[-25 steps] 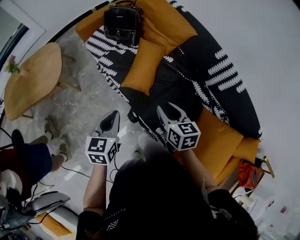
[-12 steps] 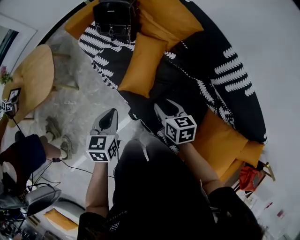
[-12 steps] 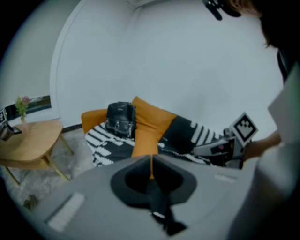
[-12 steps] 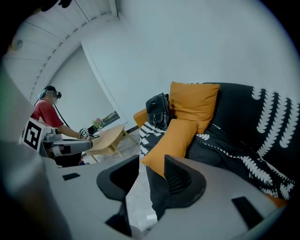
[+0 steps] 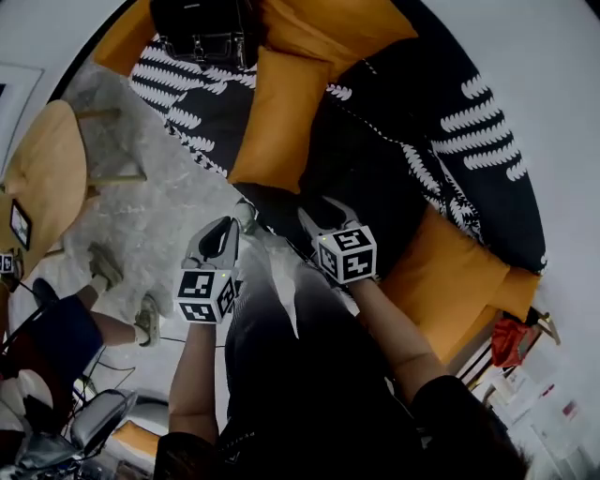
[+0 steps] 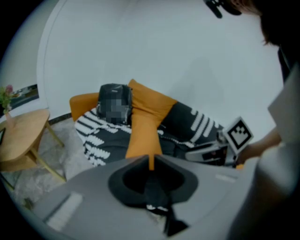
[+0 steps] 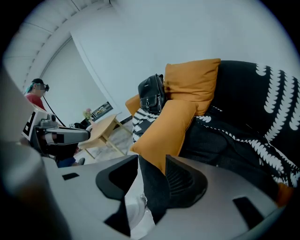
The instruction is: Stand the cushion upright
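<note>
A long orange cushion [image 5: 277, 117] lies tilted on the black, white-patterned sofa [image 5: 441, 141], leaning toward a second orange cushion [image 5: 328, 28] at the back. It also shows ahead in the left gripper view as the cushion [image 6: 143, 136] and in the right gripper view as the cushion [image 7: 168, 126]. My left gripper [image 5: 225, 225] hangs over the floor before the sofa's front edge; its jaws have just been opening and stand a narrow slit apart, empty [image 6: 151, 161]. My right gripper [image 5: 326, 208] is at the sofa's edge, short of the cushion; its jaws have just been opening and stand wide, empty [image 7: 152, 161].
A black bag [image 5: 206, 33] stands on the sofa left of the cushions. A third orange cushion [image 5: 450, 272] lies at the sofa's right end. A wooden side table [image 5: 42, 178] and a seated person [image 5: 66, 328] are on the left, with cables on the floor.
Both grippers have sunk and moved toward the sofa's front edge. The right jaws stand wider than before. The cushion has not moved.
</note>
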Motion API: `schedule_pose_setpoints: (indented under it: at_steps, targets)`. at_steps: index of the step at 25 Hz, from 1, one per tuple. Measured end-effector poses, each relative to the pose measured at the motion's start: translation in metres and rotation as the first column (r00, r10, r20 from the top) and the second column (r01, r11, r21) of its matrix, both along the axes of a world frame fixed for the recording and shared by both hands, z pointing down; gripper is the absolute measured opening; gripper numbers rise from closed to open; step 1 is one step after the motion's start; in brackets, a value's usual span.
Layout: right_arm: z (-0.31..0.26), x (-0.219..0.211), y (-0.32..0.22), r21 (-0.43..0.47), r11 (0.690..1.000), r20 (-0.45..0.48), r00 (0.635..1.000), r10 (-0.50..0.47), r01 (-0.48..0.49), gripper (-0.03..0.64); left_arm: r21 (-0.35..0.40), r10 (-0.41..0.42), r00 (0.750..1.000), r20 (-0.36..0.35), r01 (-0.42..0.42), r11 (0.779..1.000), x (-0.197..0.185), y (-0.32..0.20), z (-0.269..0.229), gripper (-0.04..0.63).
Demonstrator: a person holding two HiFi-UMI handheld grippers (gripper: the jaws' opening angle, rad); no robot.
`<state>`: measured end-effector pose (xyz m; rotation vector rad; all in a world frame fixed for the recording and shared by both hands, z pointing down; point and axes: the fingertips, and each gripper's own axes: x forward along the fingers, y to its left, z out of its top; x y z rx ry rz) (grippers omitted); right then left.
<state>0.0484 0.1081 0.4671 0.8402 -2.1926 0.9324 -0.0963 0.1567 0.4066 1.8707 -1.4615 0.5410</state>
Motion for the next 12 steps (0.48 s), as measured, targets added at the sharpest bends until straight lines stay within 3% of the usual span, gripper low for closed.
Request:
schedule_pose_setpoints:
  at_steps: [4, 12]
  targets:
    - [0.028, -0.011, -0.009, -0.019, 0.999, -0.039, 0.999, 0.035, -0.035, 0.168, -0.026, 0.070, 0.997, -0.020, -0.070, 0.997, -0.013, -0.013, 0.028, 0.037]
    - [0.076, -0.020, -0.017, -0.043, 0.998, -0.085, 0.996, 0.042, -0.046, 0.175, -0.066, 0.131, 0.991, -0.017, -0.132, 0.989, -0.021, -0.031, 0.072, 0.037]
